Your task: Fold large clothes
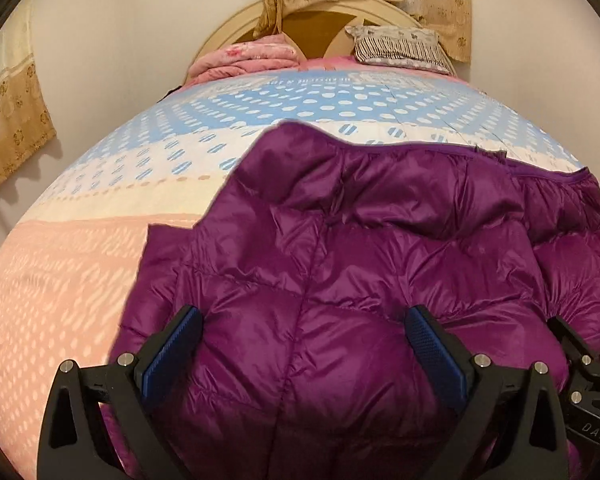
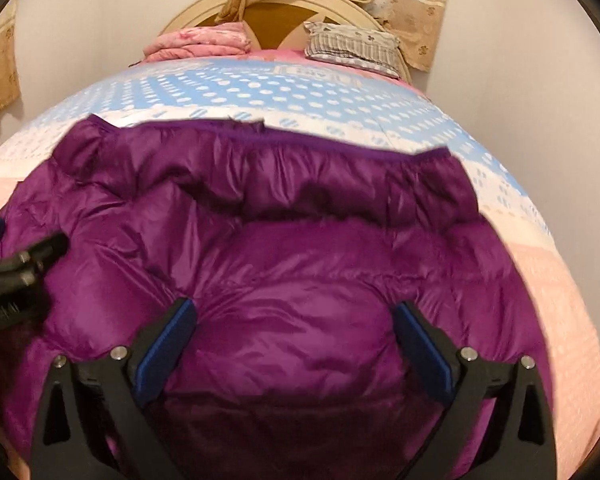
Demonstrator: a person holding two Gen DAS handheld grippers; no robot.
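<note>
A purple quilted down jacket [image 1: 340, 240] lies spread on the bed, its hem edge [image 2: 260, 136] toward the headboard. My left gripper [image 1: 302, 316] hovers over the jacket's near left part, jaws wide open, blue pads apart, with puffy fabric bulging below them. My right gripper [image 2: 295, 306] stands open the same way over the jacket's near right part. Each gripper also shows at the other view's edge: the right gripper [image 1: 580, 344] and the left gripper [image 2: 24, 256]. The jacket's near edge is hidden under the grippers.
The bed cover [image 1: 80, 280] is pink, cream and blue with white dots. A folded pink quilt [image 1: 244, 60] and a striped pillow [image 1: 400, 46] lie by the round headboard [image 1: 236, 26]. Beige curtains [image 1: 12, 120] hang on the walls.
</note>
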